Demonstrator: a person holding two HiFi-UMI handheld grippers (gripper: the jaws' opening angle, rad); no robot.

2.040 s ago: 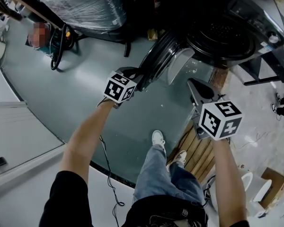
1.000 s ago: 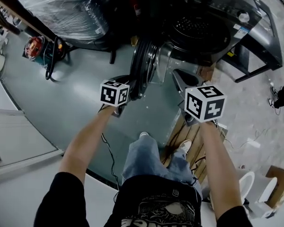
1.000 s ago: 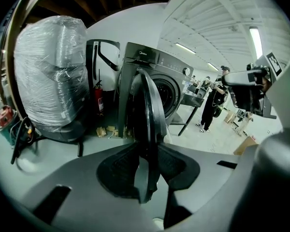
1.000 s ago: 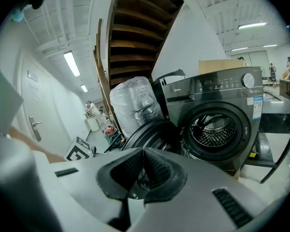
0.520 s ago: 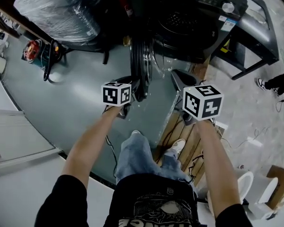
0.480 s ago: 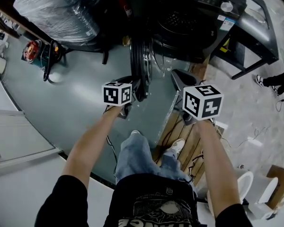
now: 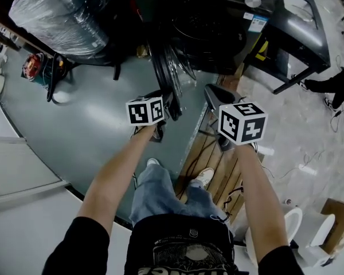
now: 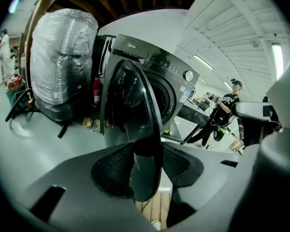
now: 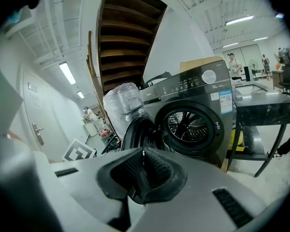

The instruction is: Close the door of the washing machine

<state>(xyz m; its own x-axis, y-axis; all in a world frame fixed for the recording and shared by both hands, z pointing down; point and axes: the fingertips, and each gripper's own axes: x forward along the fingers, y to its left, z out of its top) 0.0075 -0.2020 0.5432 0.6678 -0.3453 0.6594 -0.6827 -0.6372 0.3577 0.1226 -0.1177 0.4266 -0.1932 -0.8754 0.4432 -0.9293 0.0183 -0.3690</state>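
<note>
Head view: the left gripper [image 7: 167,103] meets the free edge of the open door [image 7: 162,67] of the washing machine [image 7: 218,22]; the right gripper [image 7: 213,93] is held near it on the right, clear of the door. Left gripper view: the jaws, which have just been opening, stand released, with the door's rim upright between them and the machine's front beyond. Right gripper view: the jaws are clenched together on nothing, the door stands ahead and to their left, and the drum opening [image 9: 186,124] is ahead.
</note>
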